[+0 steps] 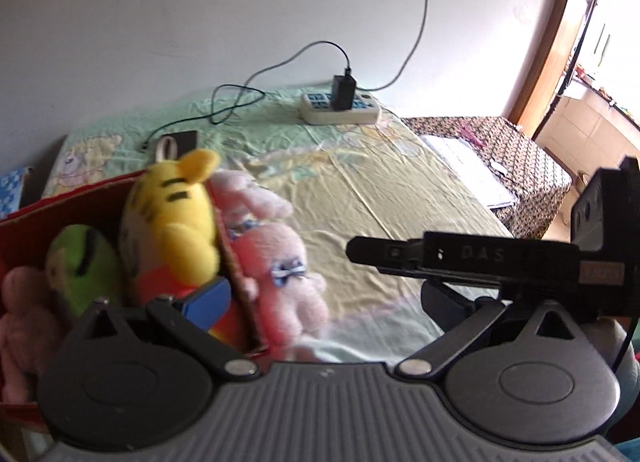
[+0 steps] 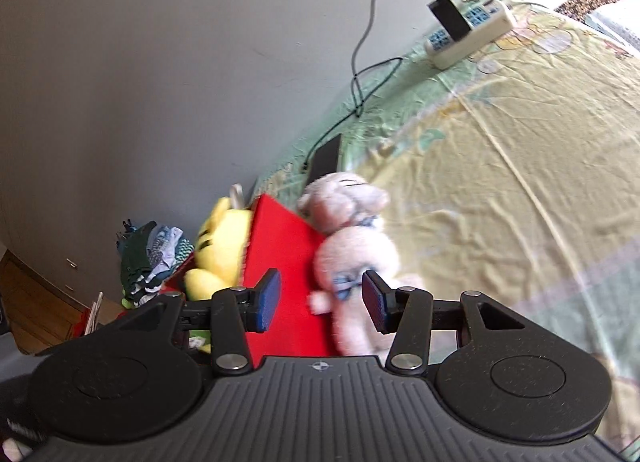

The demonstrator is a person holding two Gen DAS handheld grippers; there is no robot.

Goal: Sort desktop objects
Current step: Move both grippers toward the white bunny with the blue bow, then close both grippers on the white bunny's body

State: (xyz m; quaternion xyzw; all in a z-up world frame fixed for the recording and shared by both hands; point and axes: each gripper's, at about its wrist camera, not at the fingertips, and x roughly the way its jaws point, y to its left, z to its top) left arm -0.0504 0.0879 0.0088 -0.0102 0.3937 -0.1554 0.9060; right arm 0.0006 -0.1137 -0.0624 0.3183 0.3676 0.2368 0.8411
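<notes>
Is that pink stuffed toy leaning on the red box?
Touching. In the right wrist view the pink plush toy lies pressed against the red box's outer wall with no gap; the left wrist view agrees.

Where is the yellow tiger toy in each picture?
Left wrist view: the yellow striped plush tiger sits left of centre, inside the red cardboard box.
Right wrist view: it peeks out lower left, behind the box's red wall.
Shared landmark: the white power strip.
</notes>
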